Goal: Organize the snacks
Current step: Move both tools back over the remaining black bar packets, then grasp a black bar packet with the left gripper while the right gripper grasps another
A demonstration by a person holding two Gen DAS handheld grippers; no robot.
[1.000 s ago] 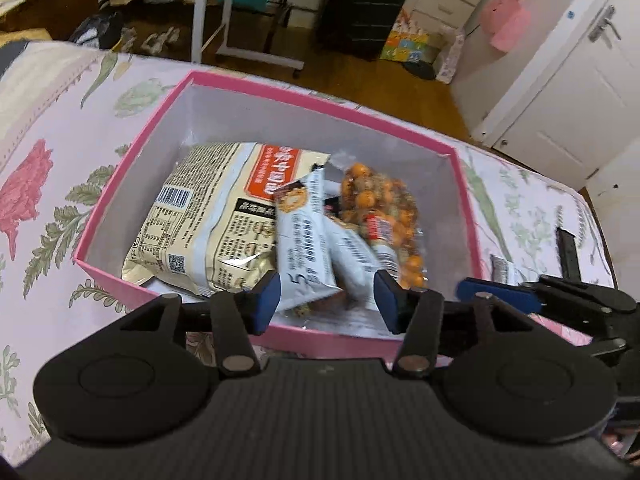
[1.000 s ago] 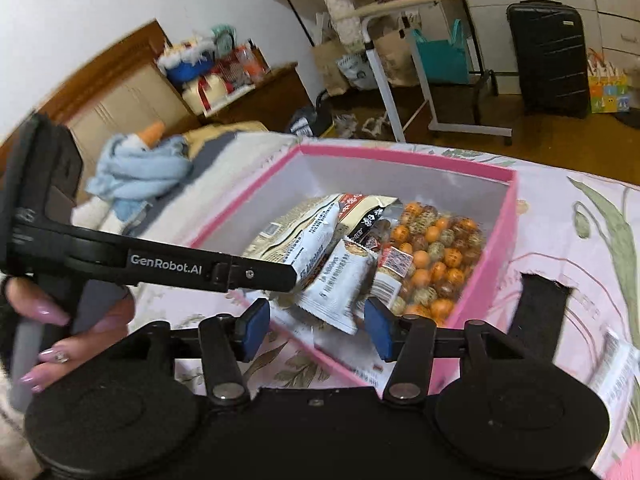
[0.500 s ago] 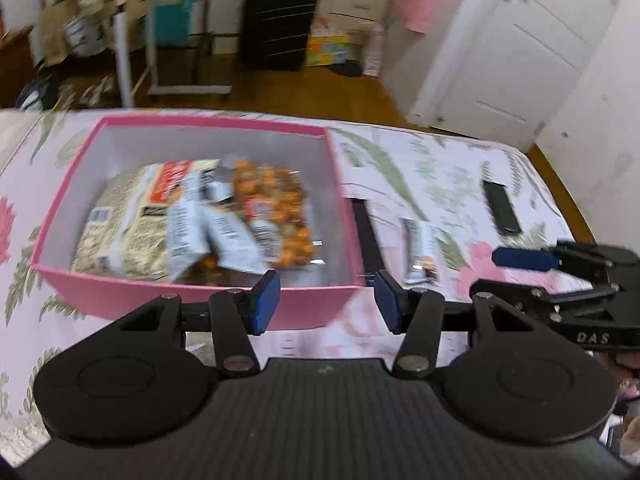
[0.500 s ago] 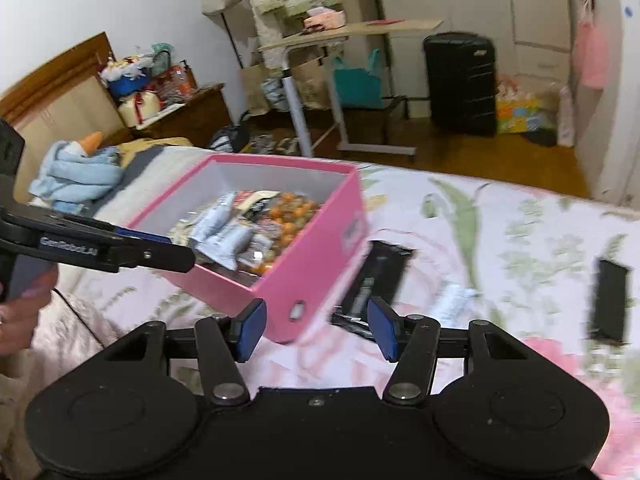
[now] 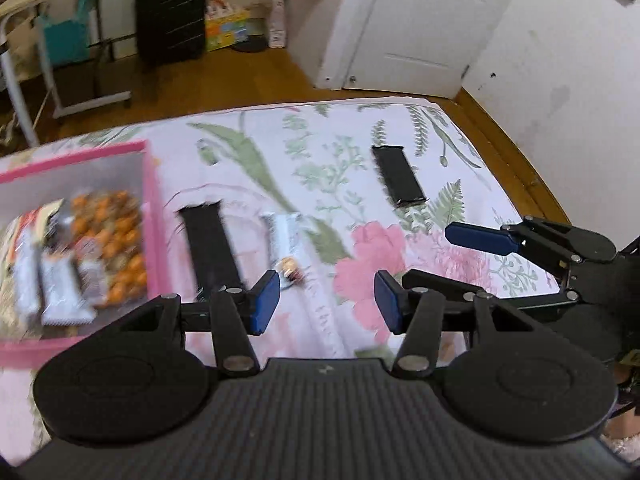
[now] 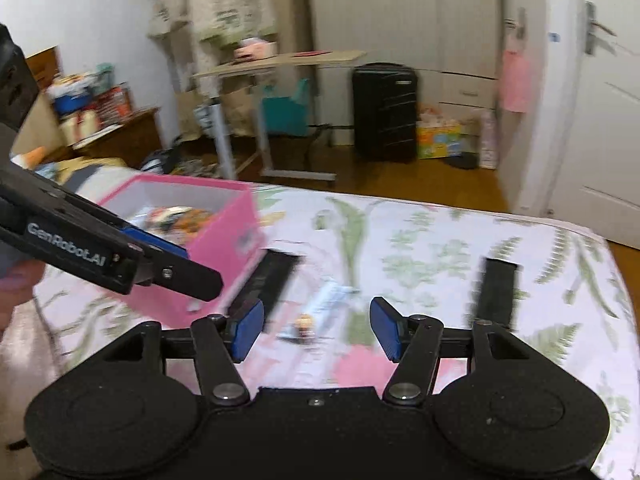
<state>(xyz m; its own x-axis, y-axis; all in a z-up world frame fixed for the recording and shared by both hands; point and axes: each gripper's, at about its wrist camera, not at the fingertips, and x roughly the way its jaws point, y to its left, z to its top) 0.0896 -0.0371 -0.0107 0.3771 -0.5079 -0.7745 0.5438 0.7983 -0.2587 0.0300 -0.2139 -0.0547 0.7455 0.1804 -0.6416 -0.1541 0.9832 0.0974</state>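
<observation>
A pink box [image 5: 154, 216] [image 6: 224, 236] holds several snack packets, among them a bag of orange nuts [image 5: 116, 232]. On the floral bedspread to its right lie a black bar [image 5: 212, 248] [image 6: 272, 276], a silver snack packet [image 5: 286, 240] [image 6: 324, 308] and a second black bar [image 5: 398, 176] [image 6: 494, 292] farther right. My left gripper [image 5: 326, 300] is open and empty, just short of the silver packet. My right gripper [image 6: 316, 328] is open and empty above the same packet; it also shows in the left wrist view [image 5: 472, 236].
The bedspread's far edge [image 5: 280, 108] drops to a wooden floor. Beyond stand a black suitcase [image 6: 384, 112], a rolling table [image 6: 280, 64] and a white door [image 5: 420, 20]. The bed's right edge [image 5: 520, 184] is close to a wall.
Both grippers have swung to the right, away from the pink box, and now face the loose snacks on the bedspread. Both stay open and empty.
</observation>
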